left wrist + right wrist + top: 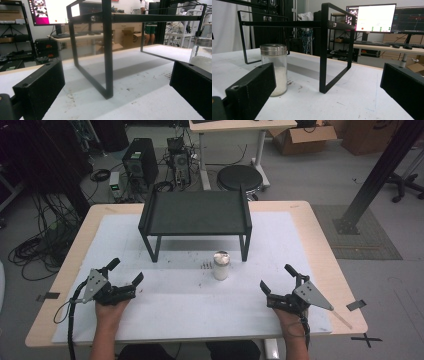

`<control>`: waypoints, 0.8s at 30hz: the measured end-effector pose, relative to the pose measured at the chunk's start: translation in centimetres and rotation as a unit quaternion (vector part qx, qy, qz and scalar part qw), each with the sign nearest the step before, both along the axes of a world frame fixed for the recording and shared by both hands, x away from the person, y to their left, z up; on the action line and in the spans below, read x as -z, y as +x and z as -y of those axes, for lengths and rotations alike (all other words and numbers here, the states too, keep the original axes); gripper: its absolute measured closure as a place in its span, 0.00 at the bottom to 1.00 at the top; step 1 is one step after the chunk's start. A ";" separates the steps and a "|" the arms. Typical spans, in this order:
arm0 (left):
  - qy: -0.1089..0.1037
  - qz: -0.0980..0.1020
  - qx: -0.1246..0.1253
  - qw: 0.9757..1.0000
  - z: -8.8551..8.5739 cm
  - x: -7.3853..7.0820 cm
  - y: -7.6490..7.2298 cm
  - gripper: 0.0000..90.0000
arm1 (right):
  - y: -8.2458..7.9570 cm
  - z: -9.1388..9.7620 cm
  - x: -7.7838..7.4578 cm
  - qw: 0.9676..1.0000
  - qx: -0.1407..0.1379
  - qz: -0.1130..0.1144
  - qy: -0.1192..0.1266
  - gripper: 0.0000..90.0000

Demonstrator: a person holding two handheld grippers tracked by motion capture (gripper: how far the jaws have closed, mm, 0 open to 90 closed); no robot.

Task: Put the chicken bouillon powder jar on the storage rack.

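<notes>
A glass jar (221,265) with a metal lid, partly filled with white powder, stands on the white mat just in front of the black metal shelf rack (196,213). In the right gripper view the jar (274,69) is at the left beside a rack leg (323,50). At the right edge of the left gripper view a slice of the jar (202,56) appears past the rack (107,50). My left gripper (125,273) rests open on the mat at the front left. My right gripper (276,278) rests open at the front right. Nothing is between either pair of jaws.
The white mat (190,315) covers a wooden table (325,250). Behind the table stand a black stool (239,178), a computer tower (140,162), cables and another desk. A black post (380,170) rises at the right. Small dark specks lie on the mat near the jar.
</notes>
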State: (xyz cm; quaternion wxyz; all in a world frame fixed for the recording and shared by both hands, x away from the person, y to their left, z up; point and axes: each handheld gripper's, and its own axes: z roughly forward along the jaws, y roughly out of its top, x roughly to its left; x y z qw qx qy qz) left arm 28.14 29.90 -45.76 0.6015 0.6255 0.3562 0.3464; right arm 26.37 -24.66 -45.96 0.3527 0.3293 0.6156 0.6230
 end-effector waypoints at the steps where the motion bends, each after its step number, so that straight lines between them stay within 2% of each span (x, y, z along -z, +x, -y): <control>1: 0.000 0.000 0.000 1.000 0.0 0.0 0.0 0.00 | 0.0 0.0 0.0 1.000 0.000 0.000 0.000 0.00; 11: 0.001 0.001 -0.002 1.000 0.0 0.0 0.0 0.00 | 0.1 0.0 0.0 1.000 -0.002 -0.005 0.000 0.00; 15: -0.001 -0.001 -0.002 1.000 0.0 0.0 0.0 0.00 | 0.0 0.0 0.0 1.000 -0.002 0.001 0.000 0.00; 21: 0.000 0.001 -0.002 1.000 0.0 0.0 0.0 0.00 | 0.2 -0.1 -0.1 1.000 -0.005 -0.006 -0.004 0.00; 24: 0.002 0.002 -0.002 1.000 0.0 0.0 0.0 0.00 | 0.4 0.1 -0.1 1.000 -0.008 -0.021 0.002 0.00</control>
